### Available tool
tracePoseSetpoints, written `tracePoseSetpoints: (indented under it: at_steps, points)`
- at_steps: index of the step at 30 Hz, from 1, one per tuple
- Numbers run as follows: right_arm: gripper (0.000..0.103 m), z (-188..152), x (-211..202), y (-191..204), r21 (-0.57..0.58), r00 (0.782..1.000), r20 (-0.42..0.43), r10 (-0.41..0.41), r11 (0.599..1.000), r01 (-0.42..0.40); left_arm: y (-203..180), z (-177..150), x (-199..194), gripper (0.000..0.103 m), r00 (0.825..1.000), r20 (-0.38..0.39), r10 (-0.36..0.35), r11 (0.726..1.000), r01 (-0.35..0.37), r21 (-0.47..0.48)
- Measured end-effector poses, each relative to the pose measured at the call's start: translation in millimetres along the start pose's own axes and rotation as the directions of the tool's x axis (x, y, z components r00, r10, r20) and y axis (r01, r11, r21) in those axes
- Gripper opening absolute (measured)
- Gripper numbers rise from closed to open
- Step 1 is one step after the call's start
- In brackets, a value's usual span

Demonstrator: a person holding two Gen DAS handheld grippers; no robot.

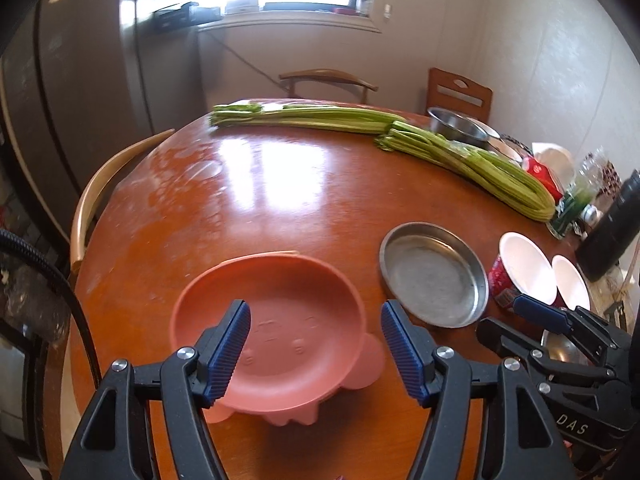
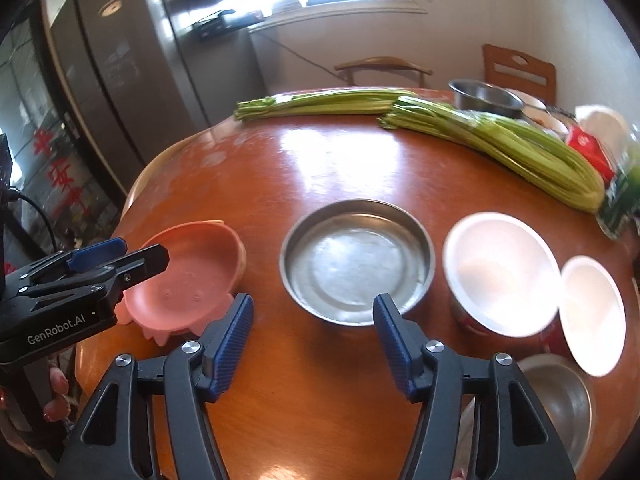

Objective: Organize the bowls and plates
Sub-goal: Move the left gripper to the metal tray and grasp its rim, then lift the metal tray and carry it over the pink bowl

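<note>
between the open, empty left tongs [image 1: 316,346] lies the pink plate [image 1: 276,332]; at the open, empty right tongs' [image 2: 314,330] twelve o'clock, the steel dish [image 2: 356,260].

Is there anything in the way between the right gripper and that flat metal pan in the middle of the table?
Nothing visible. The right gripper hangs open just in front of the metal pan, with only bare table between them.
</note>
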State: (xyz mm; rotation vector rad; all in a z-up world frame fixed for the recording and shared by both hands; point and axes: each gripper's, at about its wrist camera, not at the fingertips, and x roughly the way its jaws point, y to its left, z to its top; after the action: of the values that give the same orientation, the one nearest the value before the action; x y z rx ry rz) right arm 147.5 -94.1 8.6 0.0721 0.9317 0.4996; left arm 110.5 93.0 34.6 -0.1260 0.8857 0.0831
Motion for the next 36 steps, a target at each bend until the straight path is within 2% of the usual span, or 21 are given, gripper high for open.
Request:
tracePoseSetpoints:
  at_steps: [7, 13, 18, 28, 36]
  points:
    - [0.066, -8, 1, -30, 0.126, 1.0, -0.025, 0.012, 0.992, -0.009, -33, 11, 19, 0.068, 0.999, -0.041, -0.028, 0.997, 0.03, 0.065]
    - [0.066, -9, 7, -40, 0.173, 0.999, -0.049, 0.014, 0.985, -0.005, -53, 23, 44, 0.068, 0.995, -0.097, -0.031, 0.993, 0.042, 0.114]
    - [0.066, -6, 19, -41, 0.19, 0.996, -0.086, 0.017, 0.982, 0.0, -65, 34, 69, 0.068, 0.984, -0.167, -0.057, 0.988, 0.08, 0.134]
    - [0.066, 1, 45, -37, 0.19, 0.99, -0.138, -0.018, 0.981, 0.044, -71, 47, 119, 0.067, 0.968, -0.247, -0.043, 0.985, 0.082, 0.151]
    - [0.066, 5, 62, -36, 0.198, 0.985, -0.171, -0.04, 0.977, 0.074, -71, 46, 139, 0.053, 0.957, -0.282, -0.072, 0.983, 0.115, 0.141]
